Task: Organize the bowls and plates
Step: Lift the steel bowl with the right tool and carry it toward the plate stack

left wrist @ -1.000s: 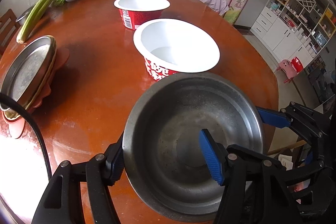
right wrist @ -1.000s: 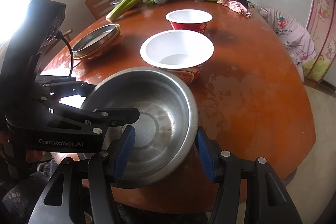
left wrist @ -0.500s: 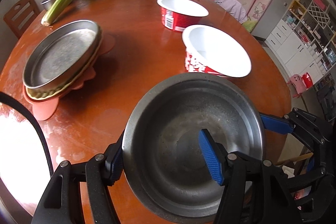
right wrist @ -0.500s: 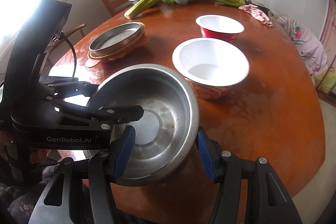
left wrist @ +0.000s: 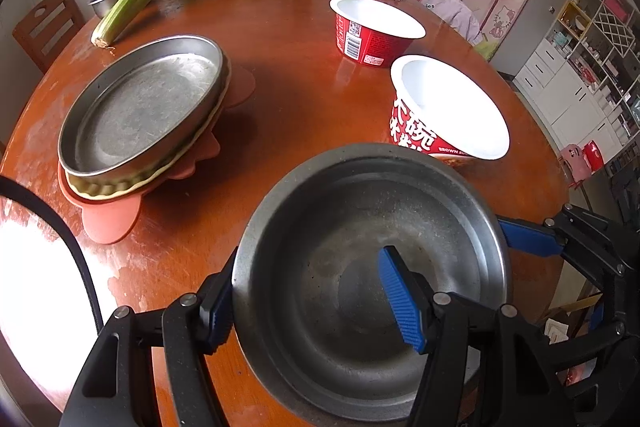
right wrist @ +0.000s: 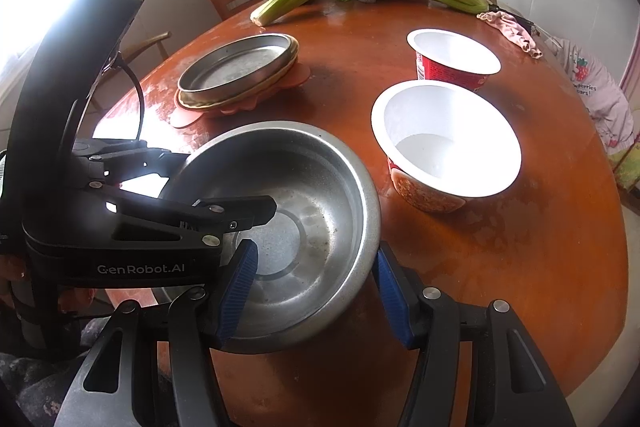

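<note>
The steel bowl (left wrist: 372, 279) hangs above the table's (left wrist: 288, 99) near edge — the left tool (left wrist: 316, 299) pinches one rim wall, the right tool (right wrist: 312, 287) the opposite. Beyond stand two paper bowls (right wrist: 448, 143), the plate stack (left wrist: 140, 111) toward the left edge. Keep both grips level and matched, I'd judge, lowering squarely — uneven pull could tip it.
</note>
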Motion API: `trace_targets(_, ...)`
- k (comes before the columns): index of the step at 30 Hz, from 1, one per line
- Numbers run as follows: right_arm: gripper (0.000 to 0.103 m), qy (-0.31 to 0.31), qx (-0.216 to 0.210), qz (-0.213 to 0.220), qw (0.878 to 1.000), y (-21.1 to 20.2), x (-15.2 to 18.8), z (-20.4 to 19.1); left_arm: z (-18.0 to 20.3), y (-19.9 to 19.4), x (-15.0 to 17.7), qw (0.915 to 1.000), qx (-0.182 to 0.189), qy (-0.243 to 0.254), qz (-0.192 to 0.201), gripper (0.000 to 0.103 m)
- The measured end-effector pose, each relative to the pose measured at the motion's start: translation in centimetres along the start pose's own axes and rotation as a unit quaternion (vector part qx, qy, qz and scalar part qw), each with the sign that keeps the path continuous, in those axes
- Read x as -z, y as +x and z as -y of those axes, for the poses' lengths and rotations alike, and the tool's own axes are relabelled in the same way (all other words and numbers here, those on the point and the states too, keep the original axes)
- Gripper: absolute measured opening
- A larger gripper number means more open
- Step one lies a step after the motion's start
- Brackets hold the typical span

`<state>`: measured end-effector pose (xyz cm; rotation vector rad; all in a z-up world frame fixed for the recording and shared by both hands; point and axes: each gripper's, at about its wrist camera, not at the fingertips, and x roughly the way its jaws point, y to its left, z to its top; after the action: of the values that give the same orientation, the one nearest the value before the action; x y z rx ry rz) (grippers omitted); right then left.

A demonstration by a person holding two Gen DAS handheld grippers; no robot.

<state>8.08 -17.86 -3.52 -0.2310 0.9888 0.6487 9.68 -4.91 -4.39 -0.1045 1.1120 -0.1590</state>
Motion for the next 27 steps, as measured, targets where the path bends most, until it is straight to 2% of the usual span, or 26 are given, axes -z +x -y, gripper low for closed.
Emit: trace_targets(27, 0.062, 0.03, 0.009, -0.007, 0.999, -0.5, 0.6, 3.6, 3.2, 1.6, -1.8, 0.9993, 0.005, 0.037, -0.005, 0.065)
